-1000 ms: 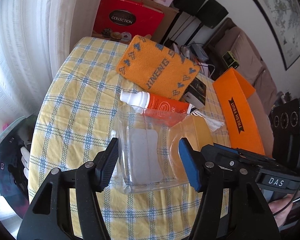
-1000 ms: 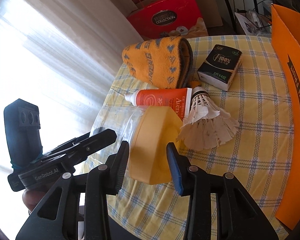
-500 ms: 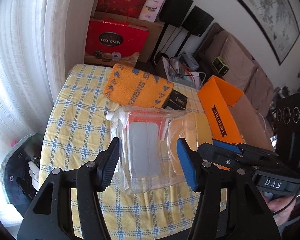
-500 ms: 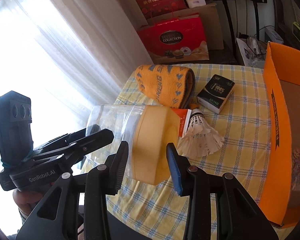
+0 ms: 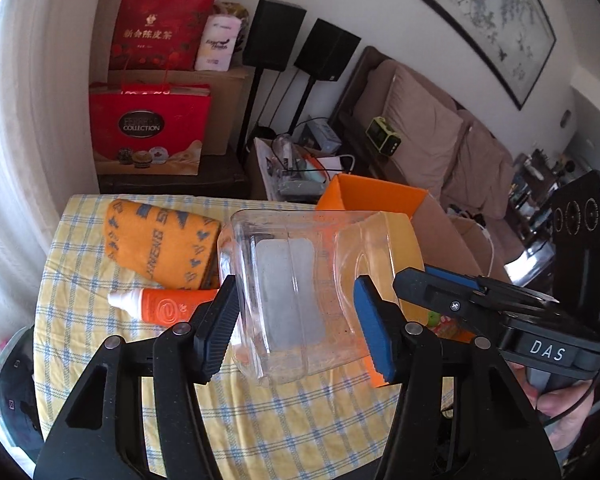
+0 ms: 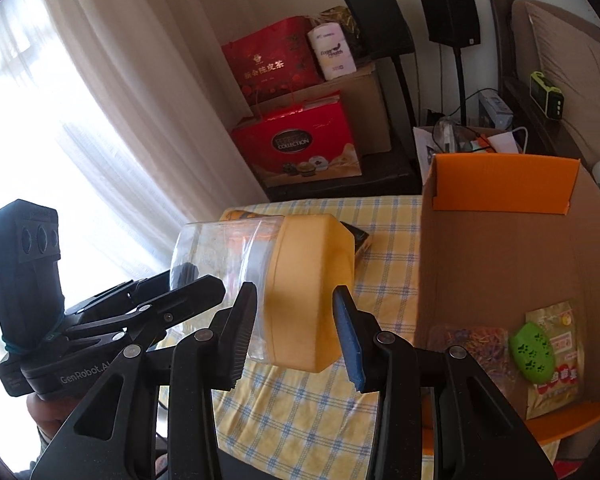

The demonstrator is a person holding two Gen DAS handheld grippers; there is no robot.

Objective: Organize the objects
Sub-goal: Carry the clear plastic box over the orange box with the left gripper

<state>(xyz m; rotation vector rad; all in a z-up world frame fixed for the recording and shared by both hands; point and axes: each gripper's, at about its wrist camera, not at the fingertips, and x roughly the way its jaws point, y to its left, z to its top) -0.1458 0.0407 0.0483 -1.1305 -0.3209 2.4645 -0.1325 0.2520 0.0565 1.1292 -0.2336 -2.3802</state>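
Left claw [image 5: 296,320]: clamped on clear body of jar [image 5: 288,280], held lying sideways above table [image 5: 80,272].
Right claw [image 6: 296,326]: clamped on yellow lid [image 6: 312,276].
Behind jar: towel [image 5: 156,240], tube [image 5: 160,306].
Far right: cardboard box [image 6: 500,256].

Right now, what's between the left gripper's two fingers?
The clear jar, lying sideways off the table; the left gripper clamps its see-through body. Left wrist view shows it.
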